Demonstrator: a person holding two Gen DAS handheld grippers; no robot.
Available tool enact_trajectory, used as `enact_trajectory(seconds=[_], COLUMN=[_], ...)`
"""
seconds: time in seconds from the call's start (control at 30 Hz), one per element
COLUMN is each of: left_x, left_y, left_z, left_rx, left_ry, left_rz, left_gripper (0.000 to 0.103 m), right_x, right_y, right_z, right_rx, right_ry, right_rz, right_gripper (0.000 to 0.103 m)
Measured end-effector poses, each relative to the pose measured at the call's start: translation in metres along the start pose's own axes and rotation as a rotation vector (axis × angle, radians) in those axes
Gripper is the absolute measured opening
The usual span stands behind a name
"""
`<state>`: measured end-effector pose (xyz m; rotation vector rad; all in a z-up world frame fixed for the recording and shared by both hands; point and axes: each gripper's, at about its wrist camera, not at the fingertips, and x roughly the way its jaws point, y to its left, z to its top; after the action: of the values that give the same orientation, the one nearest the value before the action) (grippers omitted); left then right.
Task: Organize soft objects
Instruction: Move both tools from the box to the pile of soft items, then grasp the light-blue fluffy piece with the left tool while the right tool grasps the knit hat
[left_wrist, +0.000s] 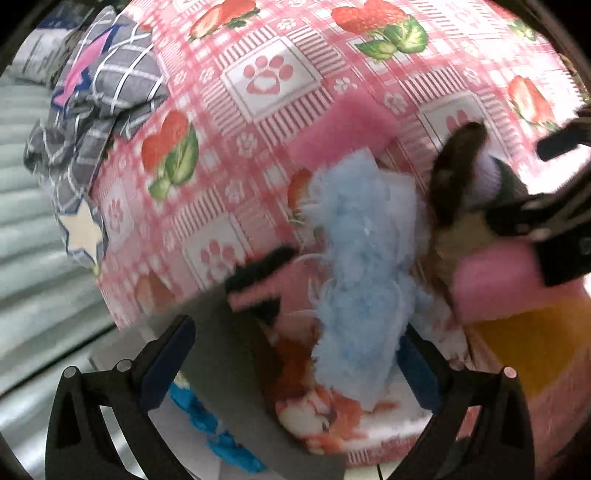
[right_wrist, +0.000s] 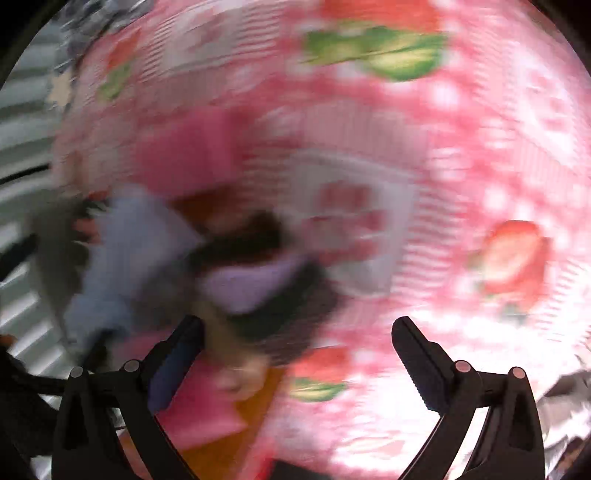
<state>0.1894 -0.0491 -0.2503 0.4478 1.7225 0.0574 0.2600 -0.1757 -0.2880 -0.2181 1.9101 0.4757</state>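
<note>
In the left wrist view my left gripper (left_wrist: 293, 365) is open over the near edge of the strawberry-print tablecloth (left_wrist: 258, 122). A fluffy light blue cloth (left_wrist: 354, 277) lies between its fingers, close against the right finger (left_wrist: 421, 369). A dark brown and lavender soft item (left_wrist: 458, 173) lies to its right, beside a pink block (left_wrist: 495, 280). In that view the right gripper (left_wrist: 554, 221) is over both. The right wrist view is blurred: my right gripper (right_wrist: 301, 350) is open, with the dark soft item (right_wrist: 251, 280) and the blue cloth (right_wrist: 129, 258) ahead to its left.
A pink sponge (left_wrist: 340, 125) lies further back on the table. A grey plaid cloth (left_wrist: 107, 85) is piled at the table's left edge. A grey panel (left_wrist: 240, 350) crosses below the left gripper, with orange-white (left_wrist: 321, 406) and blue (left_wrist: 207, 417) soft things beside it. An orange piece (left_wrist: 535, 343) shows at the right.
</note>
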Motion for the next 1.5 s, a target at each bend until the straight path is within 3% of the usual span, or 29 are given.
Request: enact_trajectory(seconds=[0.1,0.23,0.33,0.43,0.57,0.67,0.9,1.03,1.17,1.27,1.37,1.5], left_x=[0.004,-0.004,-0.02,-0.033,-0.043,-0.041,-0.023,-0.01,0.001,0.009,0.017,0.028], left_y=[0.005,0.031,0.057,0.07,0.08,0.077,0.064,0.055,0.05,0.048,0.045,0.04], left_z=[0.024,0.053,0.057,0.049,0.038,0.043,0.071,0.086,0.099,0.104,0.107,0.109], left_rx=[-0.028,-0.156,-0.255,-0.289,-0.324,-0.328,-0.358,-0.367,-0.391,-0.406,-0.419,-0.422], left_ry=[-0.018,-0.075,-0.111,-0.15,-0.174,-0.168,-0.15,-0.135,-0.129,-0.119,-0.11,-0.094], left_rz=[0.027,0.044,-0.003,-0.058,-0.129,-0.144,-0.199,-0.206,-0.201,-0.205,-0.218,-0.221], left_gripper=[0.103,0.103,0.103,0.103,0.103,0.103,0.103,0.103,0.103,0.103,0.103,0.103], right_x=[-0.005,-0.016,-0.028,-0.042,-0.054,-0.053,-0.063,-0.064,-0.053,-0.04,-0.022,-0.012], right_y=[-0.03,-0.061,-0.081,-0.098,-0.123,-0.139,-0.112,-0.096,-0.092,-0.093,-0.086,-0.073], right_z=[-0.005,-0.014,-0.024,-0.039,-0.061,-0.071,-0.048,-0.04,-0.029,-0.021,-0.016,-0.008], right_rx=[0.083,0.152,0.221,0.278,0.379,0.426,0.377,0.298,0.305,0.337,0.316,0.277], right_ry=[-0.032,-0.097,-0.156,-0.224,-0.287,-0.285,-0.304,-0.308,-0.304,-0.278,-0.244,-0.245], right_rz=[0.021,-0.02,-0.04,-0.052,0.044,0.127,0.163,0.106,0.096,0.032,0.082,0.069], right_gripper=[0.102,0.102,0.102,0.102,0.102,0.102,0.102,0.102,0.102,0.102,0.102,0.102])
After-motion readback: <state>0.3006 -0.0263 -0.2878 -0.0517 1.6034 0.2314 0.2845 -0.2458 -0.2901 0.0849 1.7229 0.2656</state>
